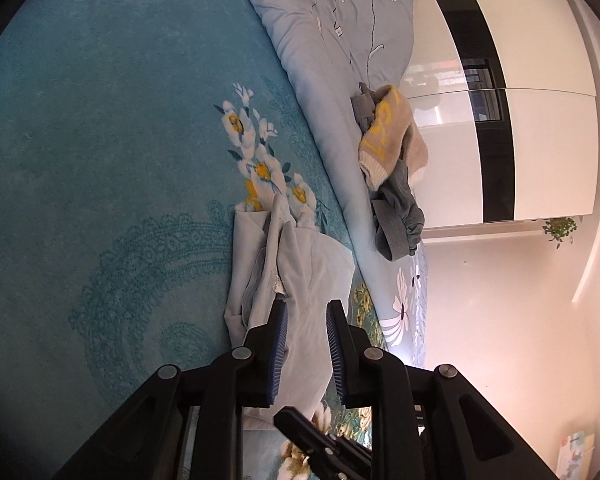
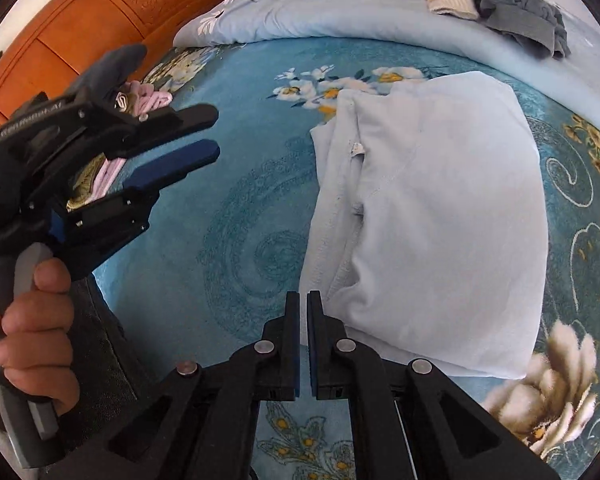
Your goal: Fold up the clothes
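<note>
Already folded, the pale blue cotton garment (image 2: 440, 216) lay beside unfolded grey and beige clothes (image 1: 392, 168); left tool (image 1: 307, 312) slightly open, right tool (image 2: 303, 300) closed, both empty.

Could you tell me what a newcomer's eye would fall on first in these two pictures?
Probably the pale blue garment, folded and lying on the teal floral bedspread, just ahead of the right tool, whose jaws are shut on nothing. Next, the left tool held in a hand at the left edge, jaws apart and empty. Behind, a beige and grey clothes pile waits on the light blue quilt.
</note>
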Motion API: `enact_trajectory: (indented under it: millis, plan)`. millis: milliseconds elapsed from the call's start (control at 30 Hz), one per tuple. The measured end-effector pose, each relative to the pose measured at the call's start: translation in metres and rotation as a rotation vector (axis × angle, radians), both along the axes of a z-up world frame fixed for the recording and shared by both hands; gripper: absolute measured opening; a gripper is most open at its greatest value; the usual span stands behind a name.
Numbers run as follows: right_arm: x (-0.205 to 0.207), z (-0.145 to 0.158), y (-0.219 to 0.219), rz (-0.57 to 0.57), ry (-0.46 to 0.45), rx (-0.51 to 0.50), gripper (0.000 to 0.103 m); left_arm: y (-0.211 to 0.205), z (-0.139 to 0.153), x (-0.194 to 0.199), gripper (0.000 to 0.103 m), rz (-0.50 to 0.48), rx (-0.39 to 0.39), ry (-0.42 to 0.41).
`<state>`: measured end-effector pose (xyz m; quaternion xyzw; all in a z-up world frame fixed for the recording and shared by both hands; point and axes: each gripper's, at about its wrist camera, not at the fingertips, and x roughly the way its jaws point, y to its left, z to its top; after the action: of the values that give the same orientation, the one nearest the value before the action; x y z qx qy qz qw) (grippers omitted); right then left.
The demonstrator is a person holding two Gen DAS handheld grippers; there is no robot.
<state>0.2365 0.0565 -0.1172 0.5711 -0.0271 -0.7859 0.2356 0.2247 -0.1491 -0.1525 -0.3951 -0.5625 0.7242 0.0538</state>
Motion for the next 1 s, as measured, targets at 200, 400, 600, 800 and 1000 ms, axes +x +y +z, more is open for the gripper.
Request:
enact_trajectory:
  millis: [200, 400, 600, 800, 1000]
  plan:
    - [-0.037, 0.008, 0.022, -0.118, 0.038, 0.094, 0.03, 0.007, -0.008, -0.006, 0.029, -0.031, -0.002, -0.041]
    - [-0.065, -0.006, -0.018, -0.05, 0.031, 0.203, 0.048, -0.001, -0.017, -0.003, 0.029, 0.011, 0.014, -0.072]
    - [-0.076, -0.037, -0.034, -0.058, -0.011, 0.383, 0.048, -0.006, -0.022, -0.002, 0.03, 0.031, 0.03, -0.085]
    - [-0.069, -0.036, -0.023, -0.063, -0.005, 0.421, 0.045, -0.003, -0.023, -0.005, 0.03, 0.01, 0.037, -0.087]
    - [-0.068, -0.036, -0.022, -0.052, -0.013, 0.41, 0.018, -0.005, -0.022, -0.003, 0.031, 0.018, 0.047, -0.083]
